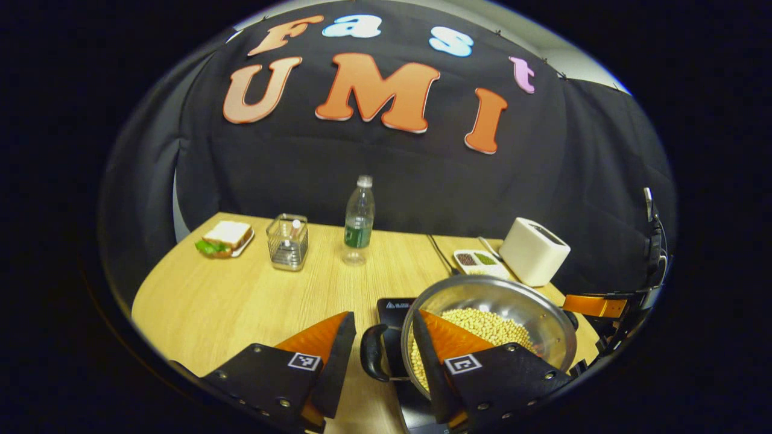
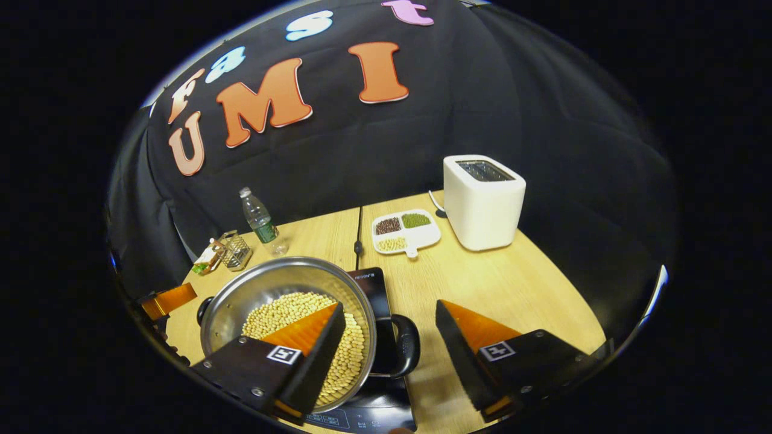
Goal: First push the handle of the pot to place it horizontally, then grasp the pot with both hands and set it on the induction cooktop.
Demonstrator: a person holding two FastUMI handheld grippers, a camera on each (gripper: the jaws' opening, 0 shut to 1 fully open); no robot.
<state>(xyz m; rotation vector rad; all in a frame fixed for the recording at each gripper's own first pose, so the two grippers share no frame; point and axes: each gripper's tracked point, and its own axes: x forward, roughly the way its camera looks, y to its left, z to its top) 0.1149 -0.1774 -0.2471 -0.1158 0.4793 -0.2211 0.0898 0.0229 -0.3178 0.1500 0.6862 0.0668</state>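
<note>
A steel pot (image 1: 531,301) (image 2: 265,286) half full of pale beans rests on the black induction cooktop (image 1: 393,306) (image 2: 369,286). Its black loop handles stick out sideways. In the left gripper view, my left gripper (image 1: 383,314) is open and straddles one handle (image 1: 374,352), one finger outside it and the other over the rim above the beans. In the right gripper view, my right gripper (image 2: 389,305) is open around the opposite handle (image 2: 405,346) the same way. Neither gripper's fingers press on a handle. Each view also shows part of the other gripper beyond the pot's far side.
On the wooden table (image 1: 241,301) (image 2: 518,283) stand a water bottle (image 1: 359,220) (image 2: 260,222), a wire basket (image 1: 287,241) (image 2: 234,250), a sandwich on a plate (image 1: 224,238), a white toaster (image 1: 534,250) (image 2: 482,202) and a divided dish of beans (image 1: 479,260) (image 2: 404,232).
</note>
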